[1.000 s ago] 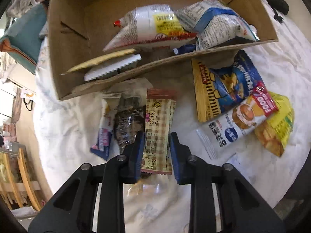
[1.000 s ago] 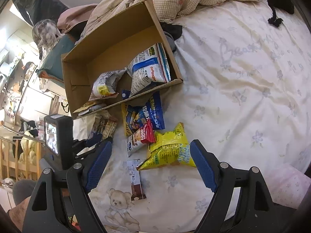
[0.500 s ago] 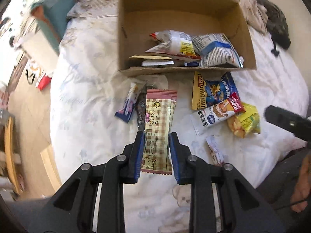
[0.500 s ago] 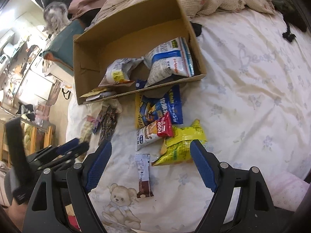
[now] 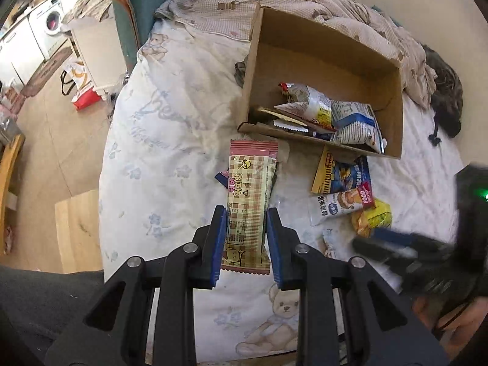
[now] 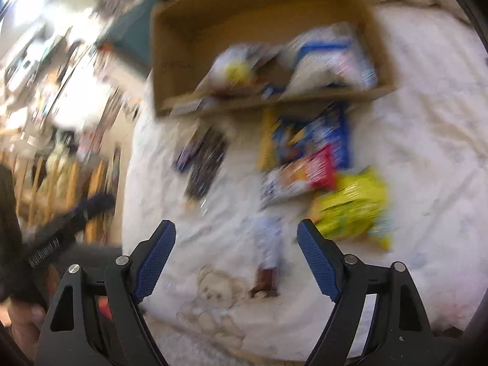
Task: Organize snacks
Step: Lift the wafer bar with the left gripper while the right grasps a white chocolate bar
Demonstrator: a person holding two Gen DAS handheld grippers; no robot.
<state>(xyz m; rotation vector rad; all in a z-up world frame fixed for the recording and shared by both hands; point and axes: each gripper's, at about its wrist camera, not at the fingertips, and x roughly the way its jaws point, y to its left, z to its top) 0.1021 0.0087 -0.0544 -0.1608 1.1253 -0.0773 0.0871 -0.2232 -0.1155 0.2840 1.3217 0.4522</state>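
My left gripper is shut on a long plaid snack packet with a pink top edge and holds it high above the bed. A cardboard box lies on the bed ahead, with several snack bags in it. Loose snacks lie in front of the box: a blue and yellow bag, a white and red packet and a yellow bag. My right gripper is open and empty above a small white and brown bar. The right wrist view is blurred. The box shows there too.
The bed sheet has a bear print. The bed's left edge drops to a wooden floor with a white cabinet. A rumpled quilt lies behind the box. Dark snack packets lie left of the loose pile.
My left gripper has lifted the plaid packet off the bed and pulled back, so the box looks smaller. My right gripper has swung left over the small bar, still open.
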